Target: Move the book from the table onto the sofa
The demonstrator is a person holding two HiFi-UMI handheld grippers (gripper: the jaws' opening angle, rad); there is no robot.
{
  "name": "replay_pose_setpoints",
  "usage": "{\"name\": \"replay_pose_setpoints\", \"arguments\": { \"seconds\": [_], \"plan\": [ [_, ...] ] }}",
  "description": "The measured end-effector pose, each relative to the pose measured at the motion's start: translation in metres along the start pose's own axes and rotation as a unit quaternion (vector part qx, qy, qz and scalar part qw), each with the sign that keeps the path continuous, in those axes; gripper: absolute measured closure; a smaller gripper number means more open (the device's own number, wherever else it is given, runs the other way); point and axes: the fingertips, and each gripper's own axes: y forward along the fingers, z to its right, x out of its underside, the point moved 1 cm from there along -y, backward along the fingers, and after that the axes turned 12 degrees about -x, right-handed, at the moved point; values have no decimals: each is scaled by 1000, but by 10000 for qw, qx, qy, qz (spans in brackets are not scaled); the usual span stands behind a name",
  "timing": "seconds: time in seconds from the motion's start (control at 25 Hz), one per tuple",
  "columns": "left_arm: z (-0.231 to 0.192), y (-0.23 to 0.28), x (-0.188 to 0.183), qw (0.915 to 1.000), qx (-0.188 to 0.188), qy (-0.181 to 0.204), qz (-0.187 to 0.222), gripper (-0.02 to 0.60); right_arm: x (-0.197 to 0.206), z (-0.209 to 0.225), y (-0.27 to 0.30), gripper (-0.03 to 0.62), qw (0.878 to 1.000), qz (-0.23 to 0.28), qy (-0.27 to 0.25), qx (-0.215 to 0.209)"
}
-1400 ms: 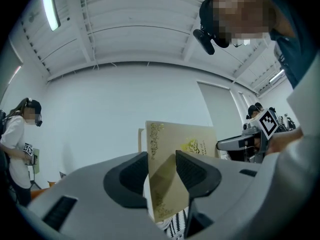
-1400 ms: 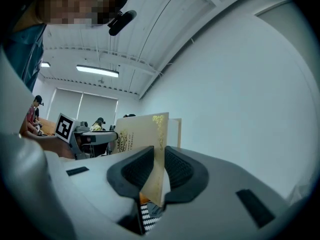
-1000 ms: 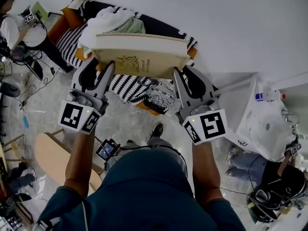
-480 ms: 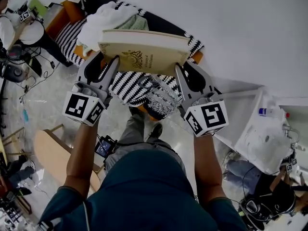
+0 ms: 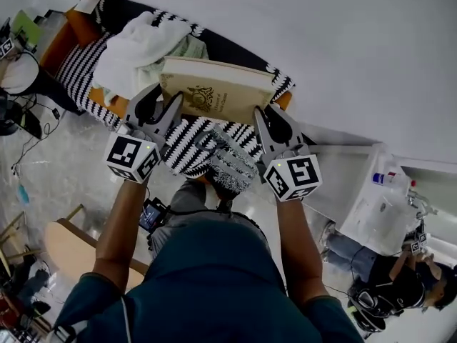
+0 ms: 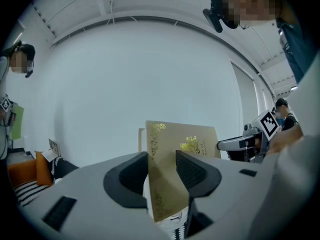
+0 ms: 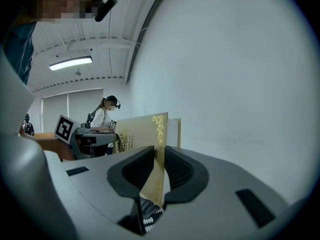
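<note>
So the one book (image 5: 218,95) is up in the air, not on any table, hanging between the two grippers with its long axis running side to side, straight from one tool to the other. The left gripper (image 5: 163,106) is pinching the book's left end, with the gold-printed cover wedged between its pads. The right gripper (image 5: 270,116) is doing the same at the right end, jaws pressed onto the cover edge. Neither one is spread free, and both carry the load about evenly. The bit that matters for the drop is that the sofa (image 5: 78,63) sits ahead of and below the tools and stretches off toward the upper left in the head view. From up here the book looks like it's over the sofa's right-hand part, close to the wall. The left half of the seat is hogged by a white cloth heap (image 5: 139,45), and the left gripper is the one nearer to it. So I'd guess the striped patch right under the book is the landing spot, book going down flat with its long side along the sofa. Count: one book, two grippers, one sofa, one cloth heap.
</note>
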Motion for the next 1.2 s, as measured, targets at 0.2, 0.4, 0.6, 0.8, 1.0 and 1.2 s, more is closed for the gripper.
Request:
{"name": "replay_pose_setpoints", "arguments": {
  "seconds": [0.2,0.4,0.6,0.8,1.0,1.2],
  "plan": [
    [-31,47,32,9993,243,-28,-286,417,31,27,42,517,9997,-105,106,184],
    [-38,87,72,9968,398,5,-690,417,74,59,61,517,9983,-255,428,294],
    [-42,114,118,9937,364,14,-1064,417,120,85,76,517,9956,-422,769,320],
    [-46,140,163,9900,214,6,-1395,417,168,114,93,517,9919,-599,1084,263],
    [-59,155,225,9816,52,-149,-1901,417,227,130,116,517,9842,-971,1459,246],
    [-70,166,288,9697,-30,-250,-2431,417,292,139,133,517,9720,-1412,1859,251]
  ]
}}
